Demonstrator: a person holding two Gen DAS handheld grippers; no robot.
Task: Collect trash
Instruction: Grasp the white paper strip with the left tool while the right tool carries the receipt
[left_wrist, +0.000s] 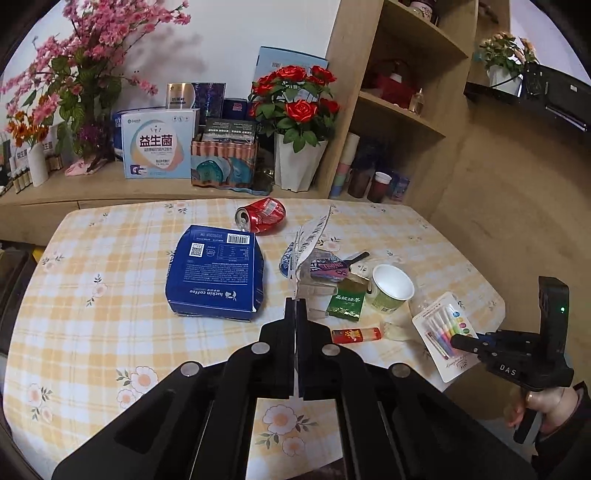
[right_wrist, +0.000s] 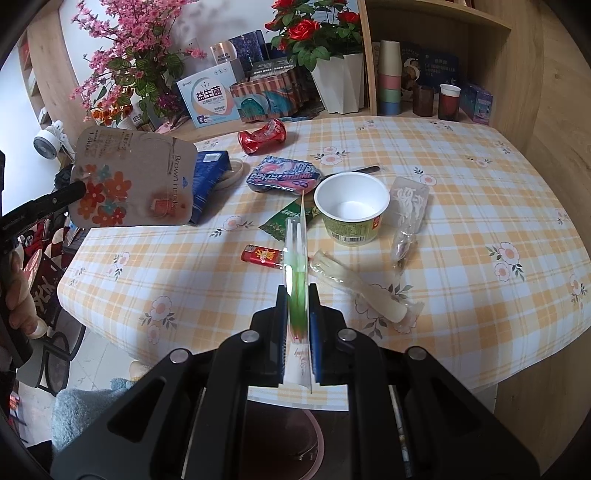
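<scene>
Small room with wood shelving and fake flowers along the back wall, and in front of it the surface (right_wrist: 461, 192), covered in a yellow plaid floral cloth. Its right half is mostly bare cloth, so there's plenty of open room there. The trash bunches up toward the middle and left.

The left tool (left_wrist: 295, 301) is pinched together on a flat card pack of hooks (right_wrist: 136, 177), held edge-on in its own camera and up off the cloth, out past the left edge of the surface in the right wrist view. The right tool (right_wrist: 297, 291) is clamped on a blister pack of coloured markers (left_wrist: 445, 328), which hangs over the near right corner in the left wrist view.

Still lying on the cloth: a crushed red can (left_wrist: 263, 215) near the back edge, a blue coffee box (left_wrist: 216, 275) left of centre, a crumpled blue-and-pink wrapper (right_wrist: 284, 175), a green tea sachet (left_wrist: 347, 302), an empty paper bowl (right_wrist: 352, 206), a red lighter (right_wrist: 262, 255) and some clear plastic wrappers (right_wrist: 369, 291) close to the near edge.
</scene>
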